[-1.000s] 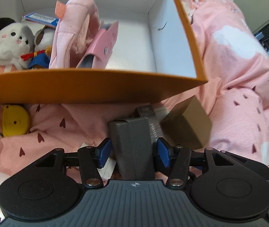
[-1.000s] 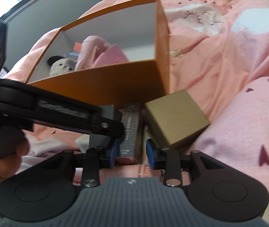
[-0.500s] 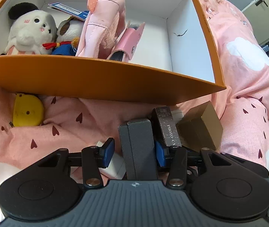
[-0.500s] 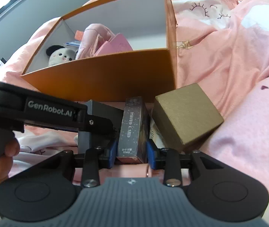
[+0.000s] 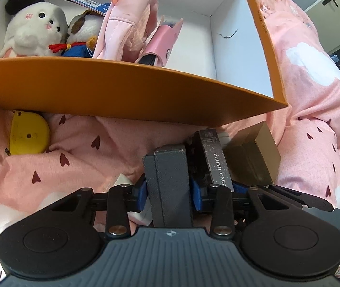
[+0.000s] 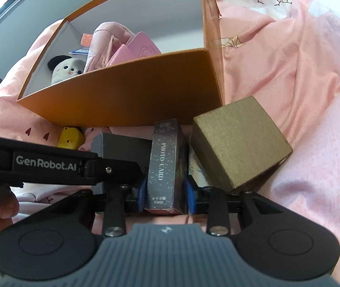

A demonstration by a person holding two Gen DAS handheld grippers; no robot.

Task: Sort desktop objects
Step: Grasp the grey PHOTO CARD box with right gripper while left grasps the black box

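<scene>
right gripper closing around photo card box | gold box just right | orange box behind

The pink heart-printed cloth bedcover looks soft and creased. The orange cardboard box is smooth and matt, white inside. The dark grey rectangular case shows a fine leather-like grain — matt. The black speckled photo-card carton has a slight sheen, the gold brushed-paper box a fibrous texture. The yellow plastic tape measure looks smooth; the white plush toy — fuzzy.
</scene>
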